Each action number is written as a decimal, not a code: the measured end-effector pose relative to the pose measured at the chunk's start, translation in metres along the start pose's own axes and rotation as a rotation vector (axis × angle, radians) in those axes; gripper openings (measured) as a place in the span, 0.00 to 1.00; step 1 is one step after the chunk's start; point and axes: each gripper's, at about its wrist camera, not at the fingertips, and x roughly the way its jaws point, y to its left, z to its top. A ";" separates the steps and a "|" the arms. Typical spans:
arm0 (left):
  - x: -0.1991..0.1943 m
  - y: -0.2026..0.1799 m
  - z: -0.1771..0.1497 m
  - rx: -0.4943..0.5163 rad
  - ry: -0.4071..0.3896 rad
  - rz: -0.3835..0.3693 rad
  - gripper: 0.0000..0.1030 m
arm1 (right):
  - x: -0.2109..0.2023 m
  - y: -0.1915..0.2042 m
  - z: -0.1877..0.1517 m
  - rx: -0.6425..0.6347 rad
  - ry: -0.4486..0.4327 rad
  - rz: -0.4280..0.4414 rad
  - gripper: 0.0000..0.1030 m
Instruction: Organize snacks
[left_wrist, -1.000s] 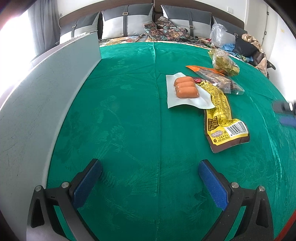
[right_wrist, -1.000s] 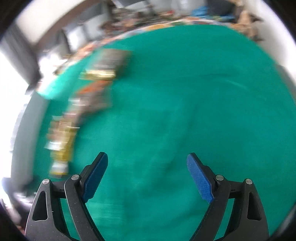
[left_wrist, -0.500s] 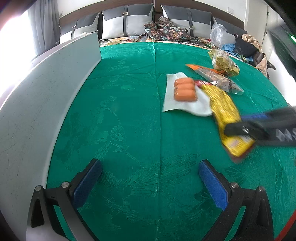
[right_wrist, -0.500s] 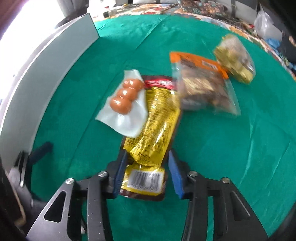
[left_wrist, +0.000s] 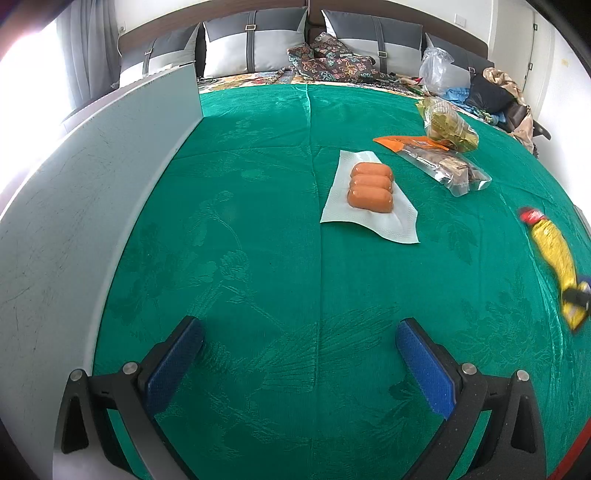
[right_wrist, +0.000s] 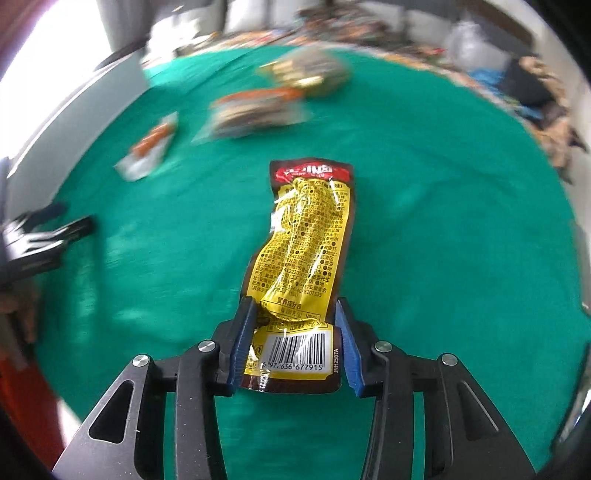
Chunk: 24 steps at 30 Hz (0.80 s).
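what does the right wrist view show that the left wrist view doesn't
Only the right wrist view: the barcode end of the yellow snack packet clamped in the right tool.
Only the left wrist view: the open, empty left tool and sharp grey pillows.
Both: green cloth, sausage pack, the yellow packet.

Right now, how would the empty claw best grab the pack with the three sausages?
Probably by the flat white edge of the sausage pack, the near corner that points toward the open left gripper. The sausages make a wide lump in the middle, but the rim looks thin and lies flat on the green cloth.
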 end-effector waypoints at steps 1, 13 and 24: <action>0.000 0.000 0.000 0.000 0.000 0.000 1.00 | 0.000 -0.008 0.000 0.013 -0.016 -0.021 0.47; 0.000 0.000 0.000 0.000 0.000 0.000 1.00 | 0.005 -0.055 -0.020 0.117 -0.176 0.030 0.81; 0.000 0.000 0.000 0.001 0.000 0.000 1.00 | 0.014 -0.044 -0.017 0.064 -0.149 -0.031 0.86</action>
